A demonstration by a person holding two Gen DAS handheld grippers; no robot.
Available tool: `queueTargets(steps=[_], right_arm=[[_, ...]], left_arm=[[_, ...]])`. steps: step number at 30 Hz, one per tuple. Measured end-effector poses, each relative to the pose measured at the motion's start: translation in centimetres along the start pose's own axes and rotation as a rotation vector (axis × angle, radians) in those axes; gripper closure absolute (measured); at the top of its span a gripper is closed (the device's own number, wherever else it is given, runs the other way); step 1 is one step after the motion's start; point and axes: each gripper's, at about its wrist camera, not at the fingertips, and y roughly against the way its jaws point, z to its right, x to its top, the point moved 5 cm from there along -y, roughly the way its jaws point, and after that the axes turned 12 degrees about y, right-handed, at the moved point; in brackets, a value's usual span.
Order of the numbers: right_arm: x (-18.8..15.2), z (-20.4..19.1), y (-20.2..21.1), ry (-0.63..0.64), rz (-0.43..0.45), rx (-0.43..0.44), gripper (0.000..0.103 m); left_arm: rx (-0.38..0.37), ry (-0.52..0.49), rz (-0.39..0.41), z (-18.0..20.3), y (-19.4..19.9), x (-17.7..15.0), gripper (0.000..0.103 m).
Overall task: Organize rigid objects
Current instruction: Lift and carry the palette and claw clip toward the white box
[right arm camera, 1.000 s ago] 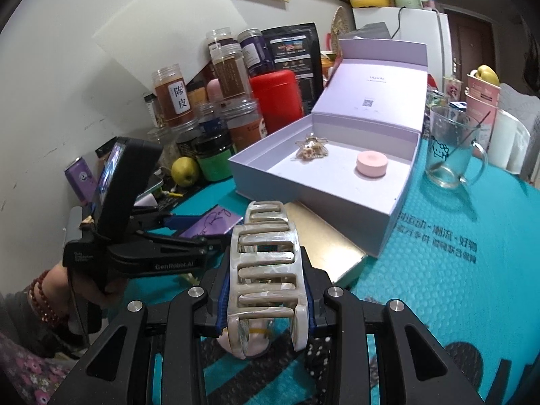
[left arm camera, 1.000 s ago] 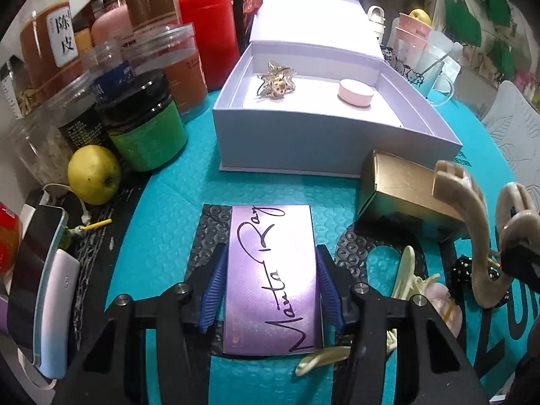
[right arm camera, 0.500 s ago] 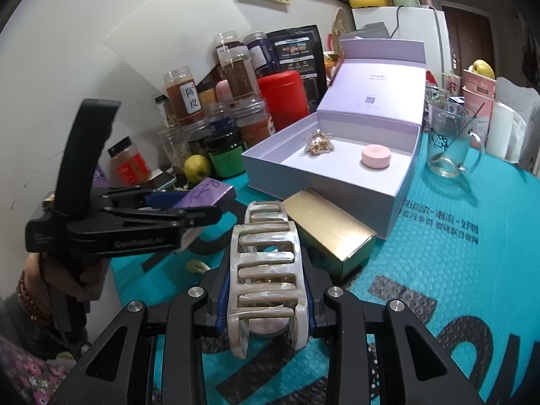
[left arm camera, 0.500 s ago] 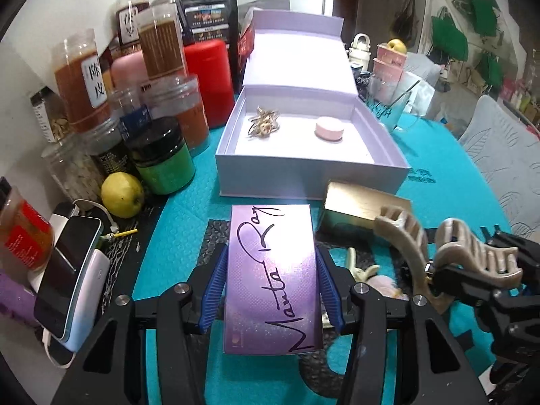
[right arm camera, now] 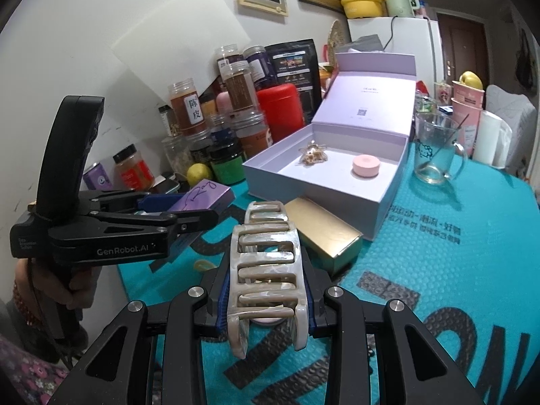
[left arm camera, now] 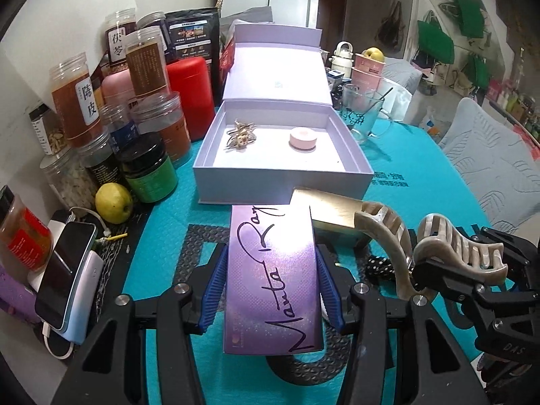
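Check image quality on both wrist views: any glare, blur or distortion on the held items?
Left wrist: glare washes out the purple box top and the open gift box lid; script stays legible. Right wrist: hair claw sharp, mild sheen. Both views: fisheye bending and dark corners.

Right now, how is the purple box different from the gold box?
The purple box is held up off the mat between the left gripper fingers; the gold box lies on the teal mat against the big open white box. The purple box has dark handwriting across its top; the gold box's top looks plain and shiny. The purple box looks thinner. Both are closed, flat rectangles.
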Motion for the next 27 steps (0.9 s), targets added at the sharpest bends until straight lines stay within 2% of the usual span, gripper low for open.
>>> queueTargets(steps=[10,27], right_arm=[[0.8,1.4,0.6,-0.007,-0.009,-0.016,0.07],[4.8,4.6,0.1,0.033,-0.006,-0.011,0.07]], left_arm=[[-0.047,-0.018,-0.005,2.3,-0.7,1.4,0.052],[-0.095,-0.065,0.016,4.8,-2.3,5.8,0.052]])
